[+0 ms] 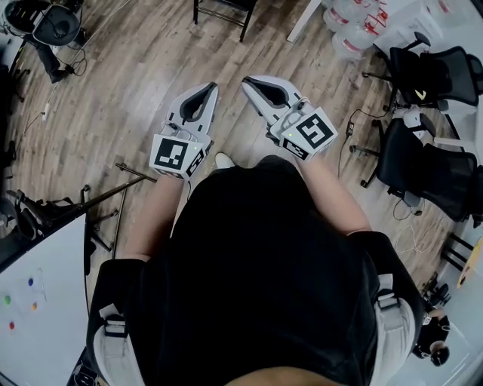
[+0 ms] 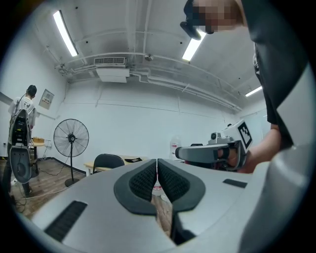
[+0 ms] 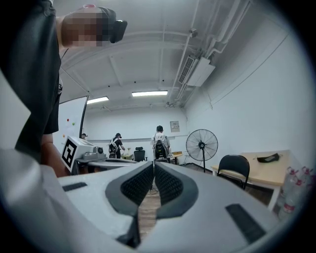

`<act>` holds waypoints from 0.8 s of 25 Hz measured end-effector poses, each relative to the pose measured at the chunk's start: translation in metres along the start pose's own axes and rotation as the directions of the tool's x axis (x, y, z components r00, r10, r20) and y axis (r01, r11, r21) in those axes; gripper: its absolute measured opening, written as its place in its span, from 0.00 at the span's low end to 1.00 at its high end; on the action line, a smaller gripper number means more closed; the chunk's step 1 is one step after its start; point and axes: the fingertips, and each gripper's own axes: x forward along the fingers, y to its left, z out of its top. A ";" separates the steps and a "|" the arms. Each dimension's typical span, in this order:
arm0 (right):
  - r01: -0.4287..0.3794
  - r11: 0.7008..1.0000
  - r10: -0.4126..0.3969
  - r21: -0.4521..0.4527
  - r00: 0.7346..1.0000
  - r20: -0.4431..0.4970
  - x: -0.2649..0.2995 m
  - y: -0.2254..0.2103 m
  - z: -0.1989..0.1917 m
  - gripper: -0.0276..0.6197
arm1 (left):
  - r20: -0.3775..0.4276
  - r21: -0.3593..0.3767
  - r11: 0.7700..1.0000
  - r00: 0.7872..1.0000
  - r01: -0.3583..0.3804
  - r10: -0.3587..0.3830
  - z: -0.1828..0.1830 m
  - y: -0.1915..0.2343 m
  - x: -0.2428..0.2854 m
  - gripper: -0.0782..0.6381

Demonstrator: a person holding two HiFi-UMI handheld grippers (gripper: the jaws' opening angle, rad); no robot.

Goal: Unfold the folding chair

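A black chair (image 1: 221,10) stands on the wood floor ahead of me, only its legs showing at the top edge of the head view. It appears beside a pale table as a black chair (image 2: 106,161) in the left gripper view and as a black chair (image 3: 234,166) in the right gripper view; I cannot tell whether it is folded. My left gripper (image 1: 210,89) and right gripper (image 1: 247,81) are held side by side in front of my body, pointing level toward it. Both are shut with nothing between the pads (image 2: 148,178) (image 3: 139,184).
Black office chairs (image 1: 432,77) and water bottles (image 1: 352,30) stand at the right. A white board (image 1: 38,290) and a dark stand (image 1: 113,192) lie at the lower left. A floor fan (image 2: 71,139) and a pale table (image 3: 269,174) are near the chair. People (image 3: 159,142) stand far off.
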 end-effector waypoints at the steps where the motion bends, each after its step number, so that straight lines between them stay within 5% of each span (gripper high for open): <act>1: 0.003 1.000 -0.003 0.001 1.000 -0.003 0.003 0.000 -0.001 0.04 | -0.003 -0.003 1.000 1.000 0.002 -0.002 -0.002 0.003 0.000 0.11; 10: 0.041 0.998 -0.039 0.054 0.999 -0.032 0.010 -0.043 -0.017 0.04 | -0.041 -0.031 0.999 0.999 0.024 -0.025 -0.017 0.019 0.035 0.11; 20: -0.003 0.997 0.005 0.072 1.000 -0.027 0.031 -0.150 -0.015 0.04 | -0.073 0.009 1.000 0.997 0.007 -0.006 -0.007 0.048 0.137 0.11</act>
